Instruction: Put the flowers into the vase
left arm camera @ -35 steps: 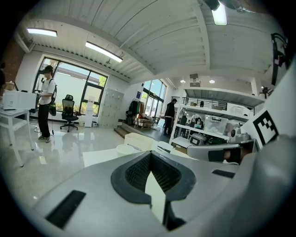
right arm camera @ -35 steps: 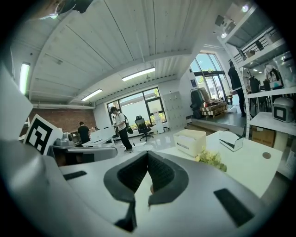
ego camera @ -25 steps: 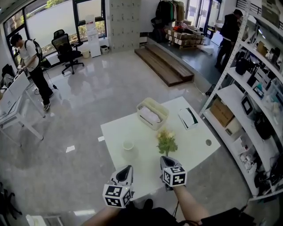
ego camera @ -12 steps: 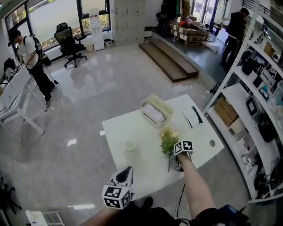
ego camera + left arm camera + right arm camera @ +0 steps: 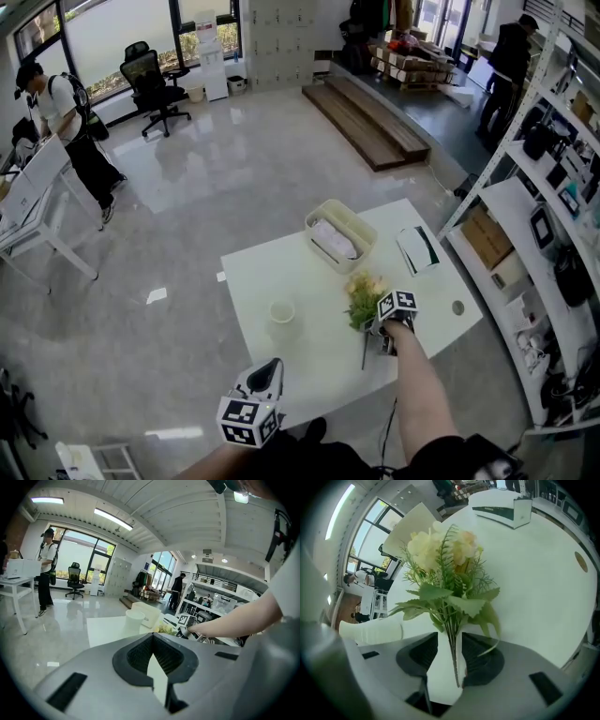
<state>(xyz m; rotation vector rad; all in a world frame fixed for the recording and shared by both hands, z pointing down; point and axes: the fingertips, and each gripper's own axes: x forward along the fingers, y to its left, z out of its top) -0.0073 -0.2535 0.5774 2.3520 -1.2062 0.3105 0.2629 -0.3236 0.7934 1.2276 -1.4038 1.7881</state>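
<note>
A bunch of pale yellow flowers (image 5: 361, 298) with green leaves lies on the white table (image 5: 281, 272). My right gripper (image 5: 382, 339) is down over the stem end. In the right gripper view the thin stems (image 5: 452, 653) run between the jaws, close to the right pad, and the blooms (image 5: 440, 545) lie beyond. The right gripper (image 5: 450, 634) stands open around the stems without pressing them. A small white vase (image 5: 281, 311) stands upright to the left of the flowers, also seen as the vase (image 5: 370, 631) and the vase (image 5: 135, 619). My left gripper (image 5: 253, 403) hovers near the table's front edge, tips together and empty (image 5: 152, 637).
A white basket (image 5: 339, 234) with cloth in it sits at the table's far side. A green-and-white box (image 5: 417, 248) lies at the right corner, near a cable hole (image 5: 457, 307). Shelving (image 5: 534, 206) stands close on the right. People stand far off.
My right gripper has gone from in front of my body out and down to the flower stems. The left gripper has barely shifted.
</note>
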